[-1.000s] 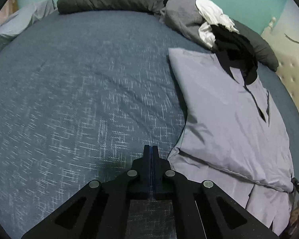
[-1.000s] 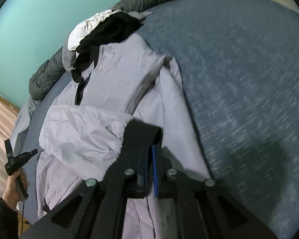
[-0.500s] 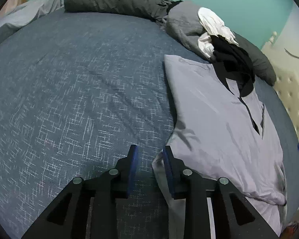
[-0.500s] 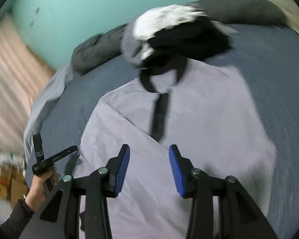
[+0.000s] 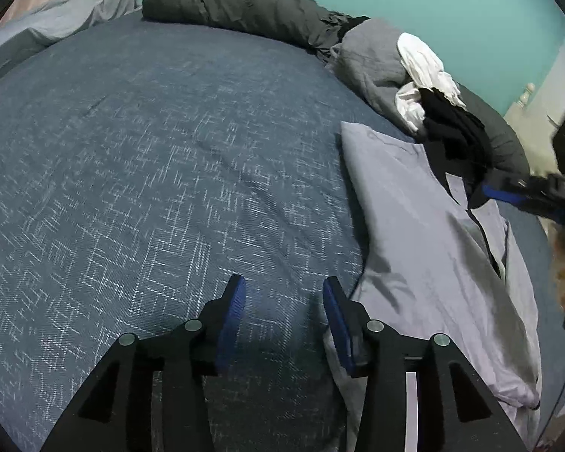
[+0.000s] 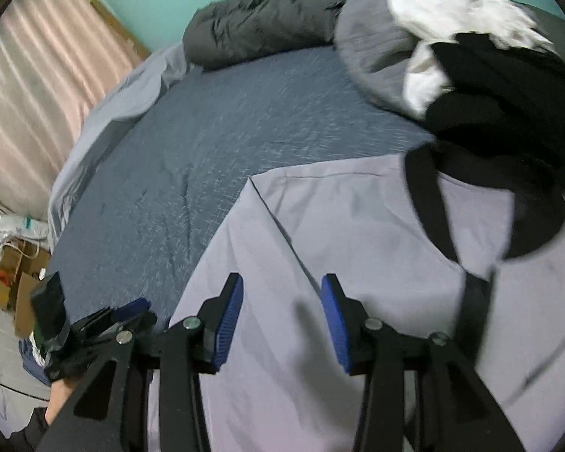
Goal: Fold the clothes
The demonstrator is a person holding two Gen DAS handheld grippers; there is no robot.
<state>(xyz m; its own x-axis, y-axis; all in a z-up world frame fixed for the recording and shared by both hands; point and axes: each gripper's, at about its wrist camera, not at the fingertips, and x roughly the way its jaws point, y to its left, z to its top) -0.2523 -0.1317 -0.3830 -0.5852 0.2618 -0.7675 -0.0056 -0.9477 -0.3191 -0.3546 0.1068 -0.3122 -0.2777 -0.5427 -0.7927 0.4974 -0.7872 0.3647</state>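
A lilac shirt (image 5: 425,233) (image 6: 358,233) with a black collar (image 6: 429,196) and placket lies flat on the dark blue bedspread (image 5: 150,173), its near sleeve folded in over the body. My left gripper (image 5: 284,299) is open above the bedspread, just left of the shirt's lower edge, holding nothing. My right gripper (image 6: 282,301) is open over the shirt's folded left side, nothing between its blue pads. The right gripper (image 5: 527,196) also shows at the right edge of the left wrist view, over the collar.
A pile of grey, white and black clothes (image 6: 471,49) lies just beyond the collar. A dark grey duvet (image 5: 229,3) runs along the teal wall. Pale sheets (image 6: 105,105), a pink curtain (image 6: 37,75) and floor clutter (image 6: 7,260) sit at the bed's left.
Both grippers, shut a second ago, have opened and let go of the shirt. The sleeve the right one held now lies folded over the body; the right gripper moved up toward the collar.
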